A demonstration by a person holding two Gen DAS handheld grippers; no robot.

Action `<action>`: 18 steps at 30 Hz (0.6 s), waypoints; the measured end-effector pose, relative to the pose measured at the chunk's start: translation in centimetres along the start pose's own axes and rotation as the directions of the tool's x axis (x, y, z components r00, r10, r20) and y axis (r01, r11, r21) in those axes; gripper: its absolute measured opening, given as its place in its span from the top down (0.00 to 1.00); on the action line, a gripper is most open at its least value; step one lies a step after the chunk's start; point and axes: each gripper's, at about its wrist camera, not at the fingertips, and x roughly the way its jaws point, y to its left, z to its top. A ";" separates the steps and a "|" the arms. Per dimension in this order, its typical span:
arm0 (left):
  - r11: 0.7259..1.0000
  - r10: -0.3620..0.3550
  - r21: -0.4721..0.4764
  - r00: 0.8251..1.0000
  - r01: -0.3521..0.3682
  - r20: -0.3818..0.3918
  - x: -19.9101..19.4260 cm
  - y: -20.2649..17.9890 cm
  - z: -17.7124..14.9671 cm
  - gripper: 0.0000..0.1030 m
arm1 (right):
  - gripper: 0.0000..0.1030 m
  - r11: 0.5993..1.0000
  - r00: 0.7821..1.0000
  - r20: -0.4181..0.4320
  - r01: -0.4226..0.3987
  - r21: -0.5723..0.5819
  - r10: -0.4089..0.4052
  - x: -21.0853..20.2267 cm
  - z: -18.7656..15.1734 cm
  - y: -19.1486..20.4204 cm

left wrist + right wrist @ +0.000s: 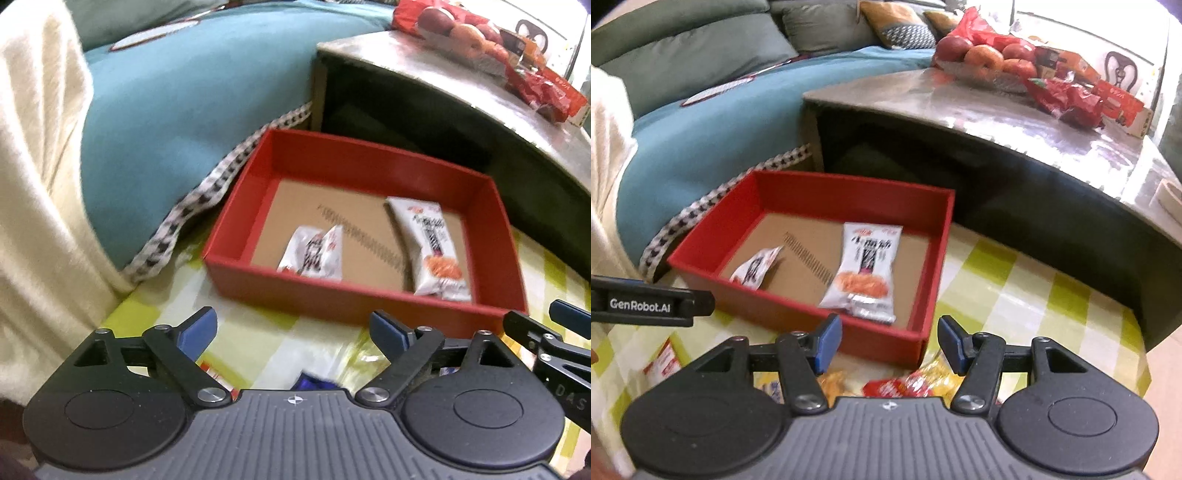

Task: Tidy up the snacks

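Lying flat, two white snack packets (862, 273) in red box (849, 192)

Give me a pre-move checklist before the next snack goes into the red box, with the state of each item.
1. Left gripper empty, jaws apart: ok.
2. Right gripper empty, jaws apart: ok.
3. Red box open, with bare floor left: ok.
4. Two white snack packets already inside the box: ok.
5. Loose snacks on the checked cloth below the right gripper: ok.
6. Which snack to grip next: cannot tell, wrappers mostly hidden.
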 end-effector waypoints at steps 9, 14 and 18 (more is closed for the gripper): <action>0.997 0.007 0.081 0.997 -0.001 -0.075 0.3 -0.2 -3.8 0.09 | 0.42 0.999 0.999 -0.036 -0.029 -0.034 0.028 -0.8 -1.4 1.1; 0.993 0.007 0.118 0.993 0.007 -0.116 0.7 -0.5 -5.4 0.09 | 0.42 0.998 0.997 -0.063 -0.054 -0.046 0.051 -1.1 -2.3 1.7; 0.996 -0.011 0.087 0.988 0.025 -0.155 0.9 0.0 -6.1 0.09 | 0.42 0.995 0.995 -0.072 -0.070 -0.072 0.064 -1.3 -2.7 2.5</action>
